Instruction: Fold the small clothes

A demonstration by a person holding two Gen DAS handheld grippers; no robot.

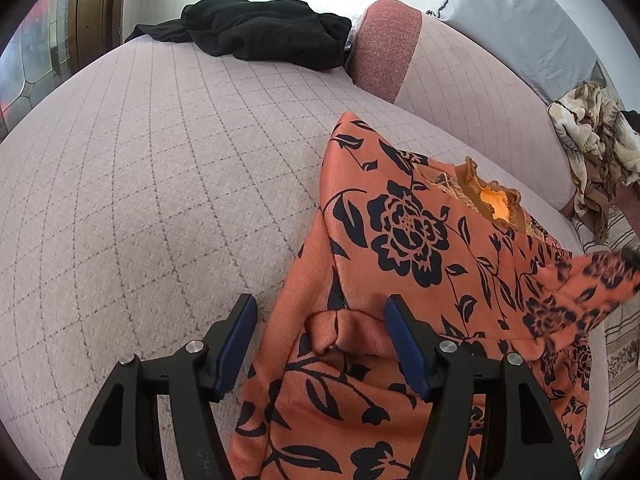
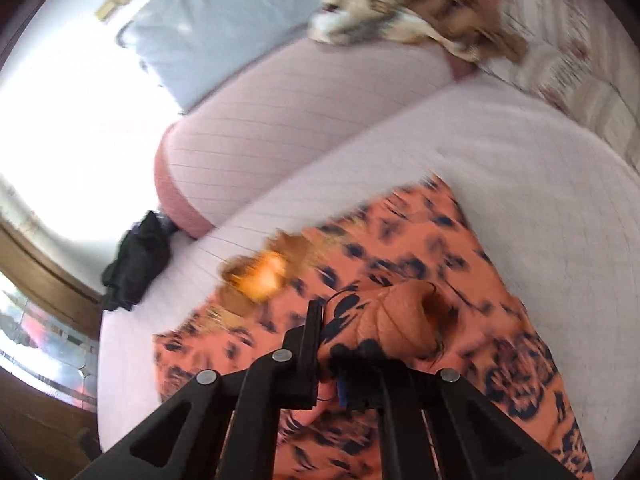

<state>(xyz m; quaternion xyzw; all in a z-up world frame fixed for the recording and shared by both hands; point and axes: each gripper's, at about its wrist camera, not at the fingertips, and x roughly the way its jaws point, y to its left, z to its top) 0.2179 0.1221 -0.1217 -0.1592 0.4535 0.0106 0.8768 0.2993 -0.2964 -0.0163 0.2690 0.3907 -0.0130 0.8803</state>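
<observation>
1. The orange floral garment (image 1: 420, 248) lies on the quilted pink cushion (image 1: 160, 168), filling the left wrist view from 3 to 6 o'clock, its frilled neckline (image 1: 494, 200) at about 3 o'clock.
2. Progress, as I judge it: the fold is only starting, with one sleeve raised and the body still spread.
3. The right gripper (image 2: 332, 344) is pinched tight on a bunched piece of that garment, lifted off the cushion.
4. The left gripper (image 1: 320, 344) stands wide, a fabric hump between its jaws, neither pad pressing.
5. Surroundings: a black garment (image 1: 256, 32) lies at 12 o'clock, a crumpled beige patterned cloth (image 1: 592, 152) at 3 o'clock, and a grey pillow (image 1: 532, 20) at 1 o'clock.
</observation>
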